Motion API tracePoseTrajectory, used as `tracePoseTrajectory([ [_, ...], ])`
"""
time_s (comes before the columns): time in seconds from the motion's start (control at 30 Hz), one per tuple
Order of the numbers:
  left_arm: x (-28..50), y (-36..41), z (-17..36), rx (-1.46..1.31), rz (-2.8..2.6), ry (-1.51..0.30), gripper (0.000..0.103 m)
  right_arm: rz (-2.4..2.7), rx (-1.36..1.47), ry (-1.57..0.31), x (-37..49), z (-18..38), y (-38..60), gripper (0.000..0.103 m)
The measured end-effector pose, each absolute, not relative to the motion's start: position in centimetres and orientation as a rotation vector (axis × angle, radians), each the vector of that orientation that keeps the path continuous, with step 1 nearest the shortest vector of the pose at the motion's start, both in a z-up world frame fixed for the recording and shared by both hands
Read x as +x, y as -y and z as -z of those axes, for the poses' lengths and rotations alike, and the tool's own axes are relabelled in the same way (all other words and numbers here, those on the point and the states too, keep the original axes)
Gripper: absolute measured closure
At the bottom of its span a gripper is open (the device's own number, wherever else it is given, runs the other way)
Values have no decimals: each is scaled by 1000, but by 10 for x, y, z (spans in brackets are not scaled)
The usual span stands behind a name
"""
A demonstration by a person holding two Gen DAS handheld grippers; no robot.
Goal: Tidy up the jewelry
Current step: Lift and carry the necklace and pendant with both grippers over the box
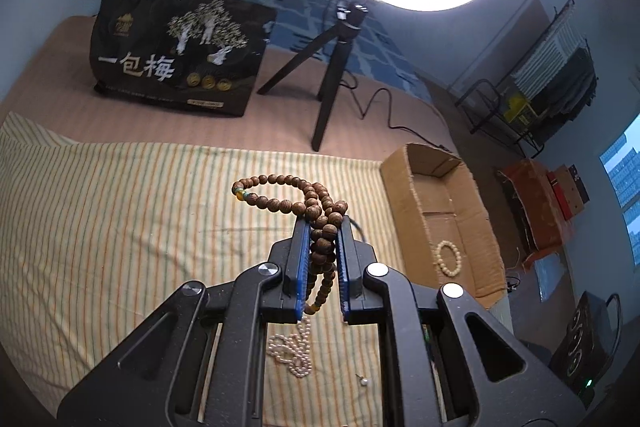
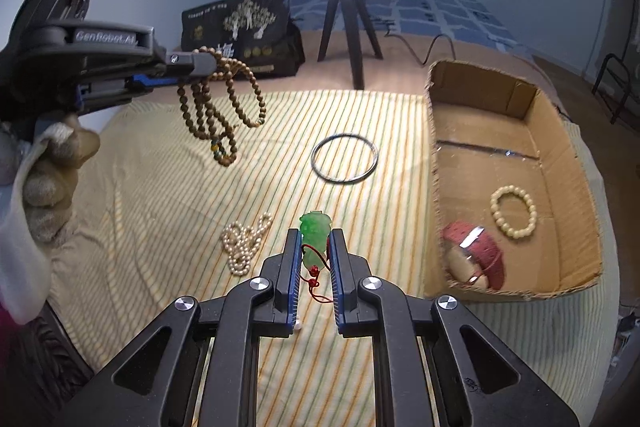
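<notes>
My left gripper (image 1: 323,223) is shut on a long brown wooden bead string (image 1: 280,191) and holds it in the air above the striped cloth; the string (image 2: 216,107) hangs in loops from the left gripper (image 2: 202,63) in the right wrist view. My right gripper (image 2: 315,233) is shut on a green jade pendant (image 2: 314,227) with a red cord (image 2: 316,281). The cardboard box (image 2: 560,131) at the right holds a cream bead bracelet (image 2: 514,211) and a red item (image 2: 478,255). The box (image 1: 404,179) and bracelet (image 1: 449,258) also show in the left wrist view.
On the striped cloth (image 2: 160,187) lie a pearl necklace (image 2: 244,243), a black ring bangle (image 2: 345,158) and a small pearl earring (image 1: 365,381). A black tripod (image 2: 348,23) with a ring light and a black snack bag (image 2: 240,27) stand behind.
</notes>
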State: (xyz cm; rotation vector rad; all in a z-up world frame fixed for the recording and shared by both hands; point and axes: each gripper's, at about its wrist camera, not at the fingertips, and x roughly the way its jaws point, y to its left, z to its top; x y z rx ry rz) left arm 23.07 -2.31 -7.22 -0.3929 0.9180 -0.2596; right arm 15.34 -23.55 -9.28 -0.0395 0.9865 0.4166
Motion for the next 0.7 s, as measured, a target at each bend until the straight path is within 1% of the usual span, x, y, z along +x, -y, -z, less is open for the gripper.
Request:
tracePoseTrajectory([
  [0.4, 230, 62, 53, -375, 332, -884, 93, -303, 17, -903, 178, 66, 290, 91],
  [0.7, 238, 106, 42, -348, 402, -869, 93, -242, 92, -858, 203, 52, 325, 91],
])
